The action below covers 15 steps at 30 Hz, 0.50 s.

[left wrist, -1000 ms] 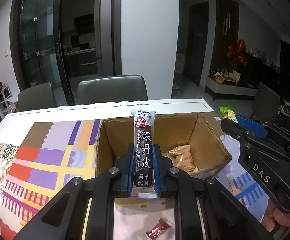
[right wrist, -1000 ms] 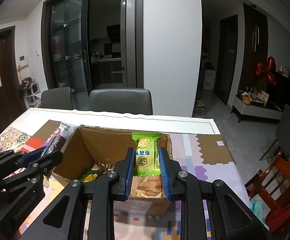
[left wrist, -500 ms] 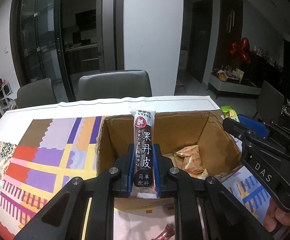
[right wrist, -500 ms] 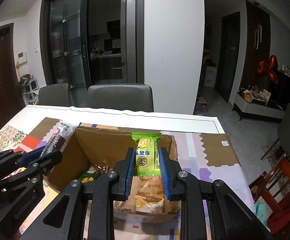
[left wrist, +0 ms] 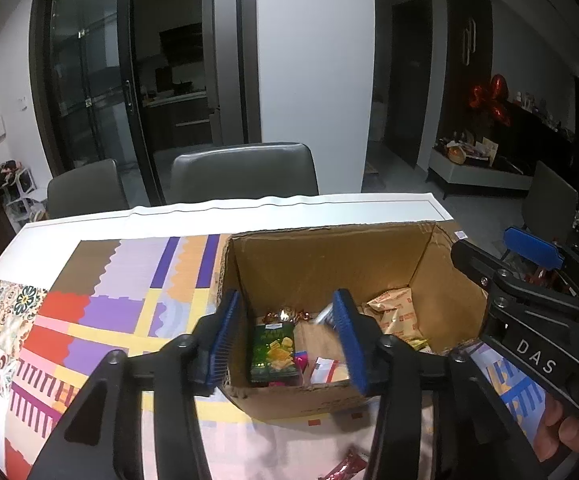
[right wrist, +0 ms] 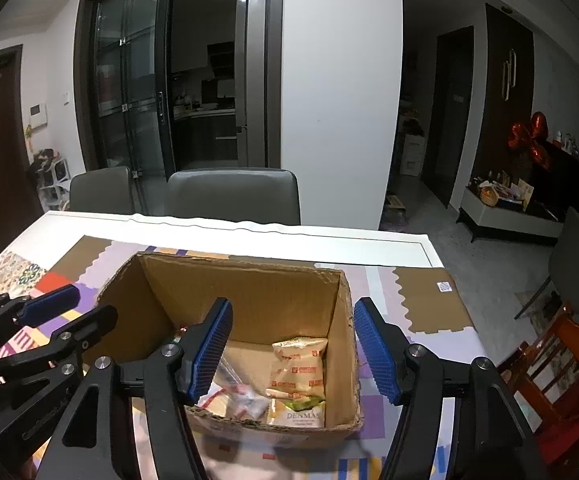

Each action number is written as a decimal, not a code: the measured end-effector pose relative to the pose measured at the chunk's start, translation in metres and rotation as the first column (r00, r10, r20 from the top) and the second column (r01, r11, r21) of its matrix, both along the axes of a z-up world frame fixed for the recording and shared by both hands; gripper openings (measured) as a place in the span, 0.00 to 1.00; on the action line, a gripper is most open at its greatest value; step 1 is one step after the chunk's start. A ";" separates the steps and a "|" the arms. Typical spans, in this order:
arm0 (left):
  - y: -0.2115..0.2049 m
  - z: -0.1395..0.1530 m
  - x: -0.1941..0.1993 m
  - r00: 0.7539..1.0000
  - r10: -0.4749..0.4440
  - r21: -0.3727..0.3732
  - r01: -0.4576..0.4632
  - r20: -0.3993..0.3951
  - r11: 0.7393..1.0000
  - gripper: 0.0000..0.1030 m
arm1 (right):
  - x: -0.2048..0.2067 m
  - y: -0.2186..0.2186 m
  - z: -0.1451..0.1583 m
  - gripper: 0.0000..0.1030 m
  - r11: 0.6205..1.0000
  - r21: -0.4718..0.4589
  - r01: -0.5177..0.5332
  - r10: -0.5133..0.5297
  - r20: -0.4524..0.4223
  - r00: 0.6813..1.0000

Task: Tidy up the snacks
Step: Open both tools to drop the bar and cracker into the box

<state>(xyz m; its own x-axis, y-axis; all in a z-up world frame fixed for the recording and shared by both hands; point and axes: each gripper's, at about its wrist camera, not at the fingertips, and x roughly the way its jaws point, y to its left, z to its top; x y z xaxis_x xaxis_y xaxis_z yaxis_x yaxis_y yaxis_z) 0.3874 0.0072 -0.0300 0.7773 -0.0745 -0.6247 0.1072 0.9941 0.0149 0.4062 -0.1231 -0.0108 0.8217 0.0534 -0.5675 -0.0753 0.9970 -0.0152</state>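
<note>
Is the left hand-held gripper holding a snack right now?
No, the left hand-held gripper is open and empty above the cardboard box.

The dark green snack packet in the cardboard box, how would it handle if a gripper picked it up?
The dark green snack packet looks like thin, glossy film, so probably light, floppy and slippery. Leaning against the cardboard box wall, it may slump when nudged.

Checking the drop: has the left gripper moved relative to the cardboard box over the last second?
Yes. The left gripper has come forward toward the cardboard box; its open fingers now straddle the box's near-left corner, released of the snack bar.
</note>
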 end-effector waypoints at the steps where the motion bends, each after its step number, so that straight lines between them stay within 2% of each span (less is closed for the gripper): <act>1: 0.001 0.001 -0.002 1.000 0.004 0.000 -0.004 0.003 1.000 0.51 | -0.001 0.000 0.000 0.62 1.000 -0.001 0.002 -0.002 -0.001 1.000; 8: 0.004 0.008 -0.011 1.000 0.013 0.002 -0.013 0.019 1.000 0.56 | -0.010 -0.002 0.006 0.66 1.000 0.002 0.012 -0.012 0.008 1.000; 15: 0.002 0.016 -0.024 0.999 0.007 0.000 -0.007 0.033 1.000 0.57 | -0.025 -0.006 0.014 0.66 1.000 0.005 0.020 -0.020 0.022 1.000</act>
<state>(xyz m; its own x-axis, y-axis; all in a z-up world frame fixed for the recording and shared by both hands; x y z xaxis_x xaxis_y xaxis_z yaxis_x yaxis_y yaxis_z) 0.3635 0.0093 -0.0136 0.7978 -0.0693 -0.5990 0.0999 0.9948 0.0180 0.3812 -0.1292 0.0034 0.8351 0.0391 -0.5487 -0.0549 0.9984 -0.0123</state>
